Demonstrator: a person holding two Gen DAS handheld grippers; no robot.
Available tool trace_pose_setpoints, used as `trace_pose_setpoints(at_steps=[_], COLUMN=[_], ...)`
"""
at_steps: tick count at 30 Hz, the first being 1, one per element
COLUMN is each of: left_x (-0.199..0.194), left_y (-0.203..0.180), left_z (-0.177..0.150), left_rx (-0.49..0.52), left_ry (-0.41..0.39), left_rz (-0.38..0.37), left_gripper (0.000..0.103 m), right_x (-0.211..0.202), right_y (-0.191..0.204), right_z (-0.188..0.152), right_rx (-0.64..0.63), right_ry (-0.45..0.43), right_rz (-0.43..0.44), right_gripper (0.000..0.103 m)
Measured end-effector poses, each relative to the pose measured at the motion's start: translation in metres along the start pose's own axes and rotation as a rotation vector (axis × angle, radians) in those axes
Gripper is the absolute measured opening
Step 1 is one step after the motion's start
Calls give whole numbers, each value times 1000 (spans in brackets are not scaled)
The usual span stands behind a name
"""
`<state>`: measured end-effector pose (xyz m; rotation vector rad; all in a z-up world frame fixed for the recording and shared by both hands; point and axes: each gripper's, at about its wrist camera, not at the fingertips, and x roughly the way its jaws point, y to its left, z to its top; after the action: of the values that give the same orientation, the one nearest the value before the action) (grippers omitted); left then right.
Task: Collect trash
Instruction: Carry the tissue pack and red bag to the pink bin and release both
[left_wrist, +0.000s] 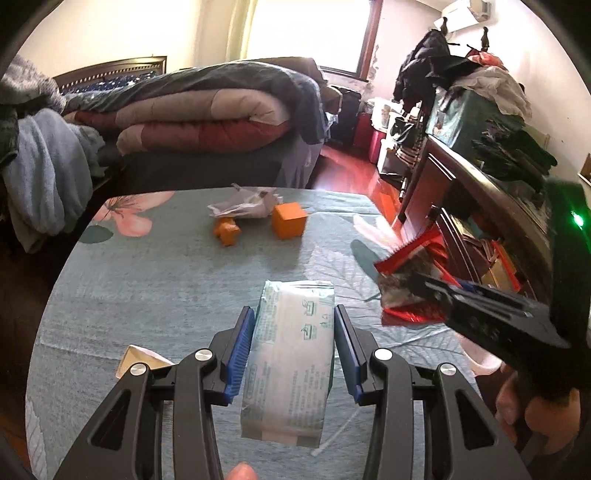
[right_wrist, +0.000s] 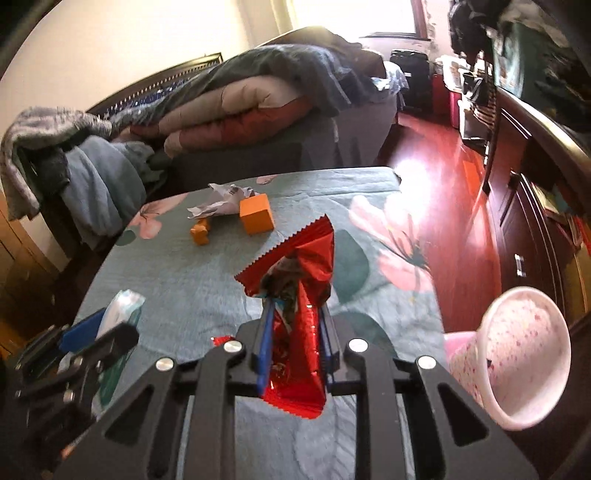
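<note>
A tissue pack (left_wrist: 291, 354) is gripped by the left claw (left_wrist: 293, 350); a red wrapper (right_wrist: 299, 295) is clamped by the right claw (right_wrist: 295, 328).

Left tongs (left_wrist: 293, 350) point downward, pads pressing a tissue pack (left_wrist: 291, 354); right tongs (right_wrist: 293, 343) are clamped on a red wrapper (right_wrist: 299, 295).

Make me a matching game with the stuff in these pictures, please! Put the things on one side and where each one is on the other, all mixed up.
Things:
1. red wrapper
2. white packet
3. orange block
4. pink cup

Places:
A. lying on its side at the near right of the table
B. pinched in the right gripper
C. next to crumpled paper
D. between the left gripper fingers

Pairs: 1-B, 2-D, 3-C, 4-A
</note>
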<state>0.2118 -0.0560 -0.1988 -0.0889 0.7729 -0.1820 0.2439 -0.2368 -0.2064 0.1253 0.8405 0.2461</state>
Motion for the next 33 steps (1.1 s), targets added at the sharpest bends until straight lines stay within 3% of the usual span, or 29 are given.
trace_pose_setpoints(at_steps=[10, 22, 33], left_x=[-2, 27, 66], left_y=[-70, -192, -277], left_z=[6, 15, 16], left_rx=[103, 283, 401], left_ry=[-13, 7, 36], left_rz=[-61, -235, -355], left_gripper=[44, 44, 44], right_x=[-68, -121, -117], right_y=[-69, -189, -273], right_z=[-34, -74, -99], right_rx=[139, 346, 496], right_ry=[-72, -128, -123], right_rz=[-13, -166, -278], right_gripper=[23, 23, 23])
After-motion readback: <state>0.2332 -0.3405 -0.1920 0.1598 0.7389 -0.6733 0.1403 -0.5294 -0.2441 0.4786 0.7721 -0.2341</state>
